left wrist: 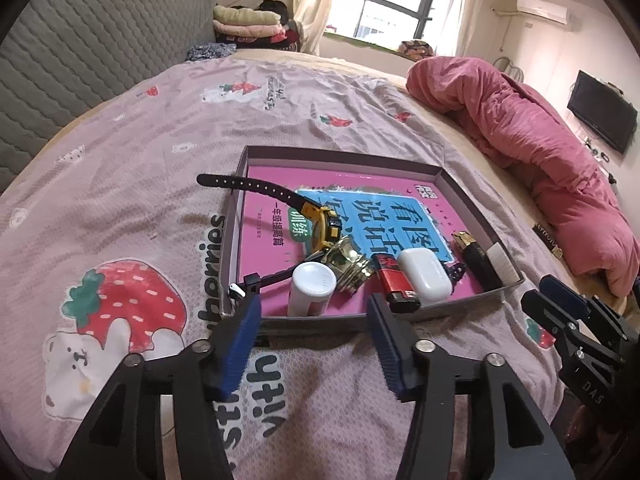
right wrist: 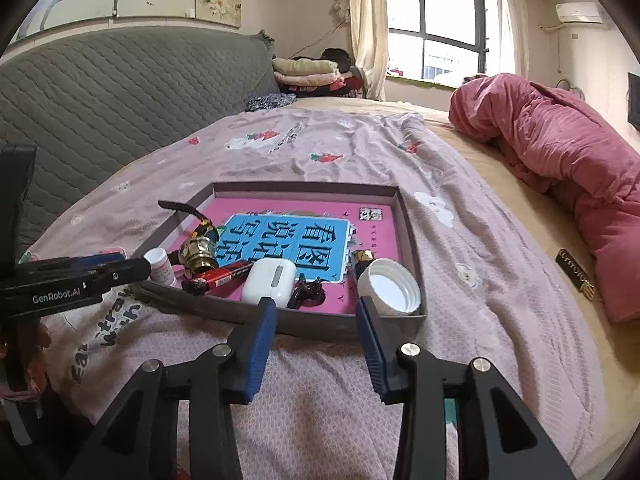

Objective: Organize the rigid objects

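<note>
A shallow grey box (left wrist: 340, 159) (right wrist: 304, 189) lies on the bed with a pink and blue book as its floor. In it are a yellow watch (left wrist: 324, 222), a white bottle (left wrist: 311, 286) (right wrist: 160, 266), a brass socket (left wrist: 350, 262) (right wrist: 198, 252), a red lighter (left wrist: 394, 280) (right wrist: 224, 274), a white earbud case (left wrist: 425, 276) (right wrist: 269, 280), a black and gold stick (left wrist: 478, 258) and a white cap (right wrist: 390, 288). My left gripper (left wrist: 314, 314) (right wrist: 134, 266) is open at the box's near wall, just short of the bottle. My right gripper (right wrist: 316, 314) (left wrist: 556, 300) is open too, the cap just right of it.
The box rests on a pink strawberry-print sheet (left wrist: 120, 184). A rolled pink quilt (left wrist: 540, 152) (right wrist: 560, 152) lies along the right. A grey quilted headboard (right wrist: 120, 96) stands at the left. Folded blankets (right wrist: 308, 70) are stacked by the window. A small black and gold item (right wrist: 576, 276) lies near the quilt.
</note>
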